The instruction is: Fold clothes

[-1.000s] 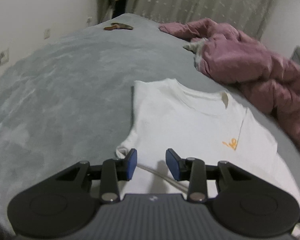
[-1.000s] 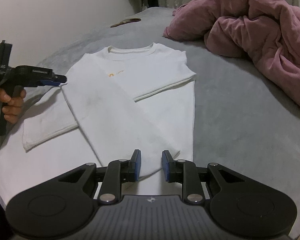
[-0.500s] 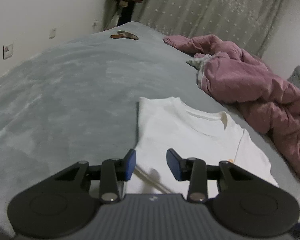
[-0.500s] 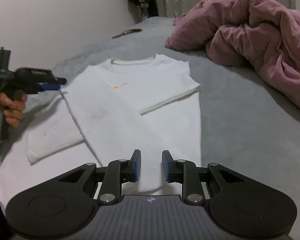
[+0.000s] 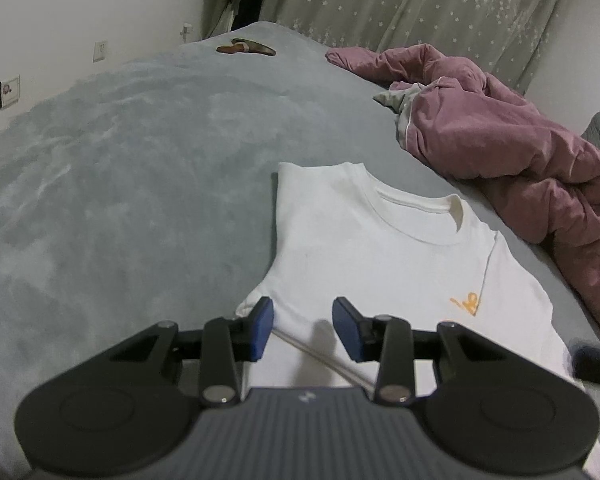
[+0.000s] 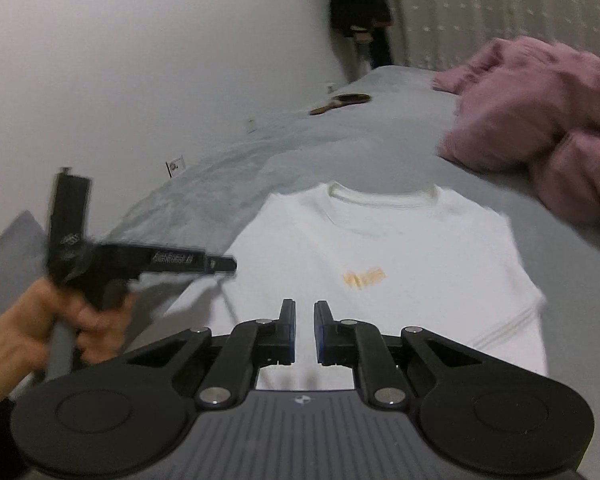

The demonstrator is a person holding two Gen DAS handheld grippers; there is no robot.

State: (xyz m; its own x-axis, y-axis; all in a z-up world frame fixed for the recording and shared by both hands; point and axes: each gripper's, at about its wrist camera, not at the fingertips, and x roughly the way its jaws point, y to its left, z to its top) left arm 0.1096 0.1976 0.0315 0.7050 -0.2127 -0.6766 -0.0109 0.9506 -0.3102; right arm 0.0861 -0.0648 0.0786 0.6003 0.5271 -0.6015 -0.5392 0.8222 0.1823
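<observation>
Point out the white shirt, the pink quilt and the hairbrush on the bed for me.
white shirt point(image 5: 372, 264): left wrist view, on its chest below the collar.
pink quilt point(image 5: 500, 136): left wrist view, on its bunched middle.
hairbrush point(image 6: 342, 103): right wrist view, on its dark head near the far wall.

The matte black two-finger left gripper point(image 5: 302, 328) had blue pads, silver pivot screws and a ribbed grey base at six o'clock; the matching black right gripper point(image 6: 304, 332) looked identical.
</observation>
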